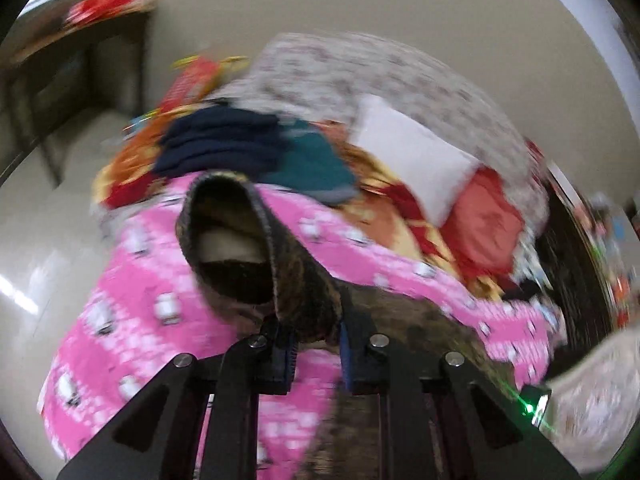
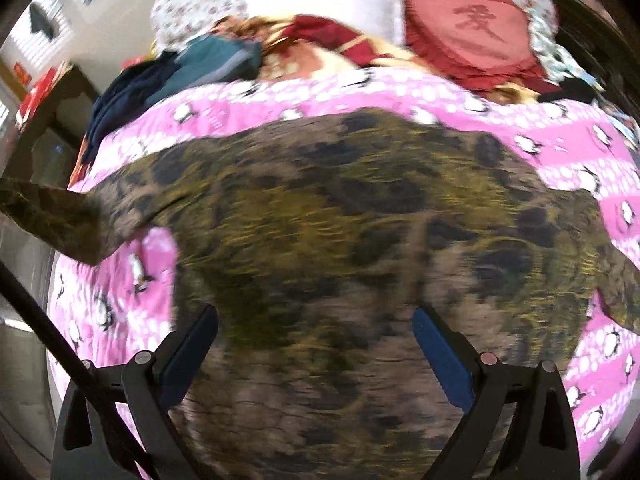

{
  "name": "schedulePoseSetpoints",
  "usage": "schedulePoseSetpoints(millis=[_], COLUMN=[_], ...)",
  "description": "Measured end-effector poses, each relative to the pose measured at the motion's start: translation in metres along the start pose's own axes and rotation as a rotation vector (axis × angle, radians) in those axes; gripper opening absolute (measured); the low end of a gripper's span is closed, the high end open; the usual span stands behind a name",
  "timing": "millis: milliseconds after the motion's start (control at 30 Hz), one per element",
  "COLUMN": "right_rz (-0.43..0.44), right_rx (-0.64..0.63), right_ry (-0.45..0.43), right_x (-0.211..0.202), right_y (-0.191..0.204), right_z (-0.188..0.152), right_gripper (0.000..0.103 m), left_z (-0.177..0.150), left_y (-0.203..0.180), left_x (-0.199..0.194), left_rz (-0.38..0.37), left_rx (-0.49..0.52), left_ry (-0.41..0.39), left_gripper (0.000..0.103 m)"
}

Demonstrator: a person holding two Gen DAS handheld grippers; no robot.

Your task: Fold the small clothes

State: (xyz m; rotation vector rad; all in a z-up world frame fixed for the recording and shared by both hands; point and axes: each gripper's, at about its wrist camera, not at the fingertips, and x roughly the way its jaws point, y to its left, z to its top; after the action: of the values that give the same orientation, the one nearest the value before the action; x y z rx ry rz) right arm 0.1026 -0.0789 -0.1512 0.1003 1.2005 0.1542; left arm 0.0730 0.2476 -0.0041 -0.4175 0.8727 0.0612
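Note:
A camouflage shirt point(image 2: 340, 220) in olive, brown and black lies spread on a pink penguin-print blanket point(image 2: 560, 140). My left gripper point(image 1: 316, 344) is shut on the shirt's sleeve point(image 1: 288, 264) and holds its open cuff lifted above the blanket point(image 1: 120, 320). That lifted sleeve also shows at the left edge of the right wrist view point(image 2: 52, 216). My right gripper point(image 2: 316, 344) is open and empty, its blue-padded fingers point(image 2: 440, 356) spread just above the shirt's lower body. Both views are blurred by motion.
A pile of dark navy and teal clothes point(image 1: 248, 148) sits at the blanket's far side. A white pillow point(image 1: 416, 164) and a red heart cushion point(image 2: 468, 28) lie behind. A dark wooden table point(image 1: 72, 60) stands left of the bed, over pale floor.

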Motion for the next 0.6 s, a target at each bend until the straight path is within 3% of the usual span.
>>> schedulePoseSetpoints(millis=[133, 300, 400, 533, 600], right_rz=[-0.024, -0.063, -0.102, -0.126, -0.127], right_rx=[0.054, 0.125, 0.153, 0.207, 0.236], right_ry=[-0.026, -0.040, -0.038, -0.051, -0.051], right_x=[-0.015, -0.024, -0.025, -0.027, -0.027], right_y=[-0.048, -0.104, -0.135, -0.173, -0.188], right_z=[0.003, 0.002, -0.001, 0.000, 0.005], right_gripper=[0.100, 0.100, 0.100, 0.100, 0.100], left_z=[-0.012, -0.062, -0.099, -0.142, -0.153], left_y=[-0.086, -0.178, -0.219, -0.250, -0.258], left_x=[0.037, 0.099, 0.144, 0.191, 0.204], left_rz=[-0.082, -0.155, -0.165, -0.192, -0.171], left_rx=[0.176, 0.355, 0.415, 0.447, 0.453], left_ry=[0.068, 0.176, 0.240, 0.333, 0.383], left_gripper=[0.017, 0.016, 0.016, 0.016, 0.018])
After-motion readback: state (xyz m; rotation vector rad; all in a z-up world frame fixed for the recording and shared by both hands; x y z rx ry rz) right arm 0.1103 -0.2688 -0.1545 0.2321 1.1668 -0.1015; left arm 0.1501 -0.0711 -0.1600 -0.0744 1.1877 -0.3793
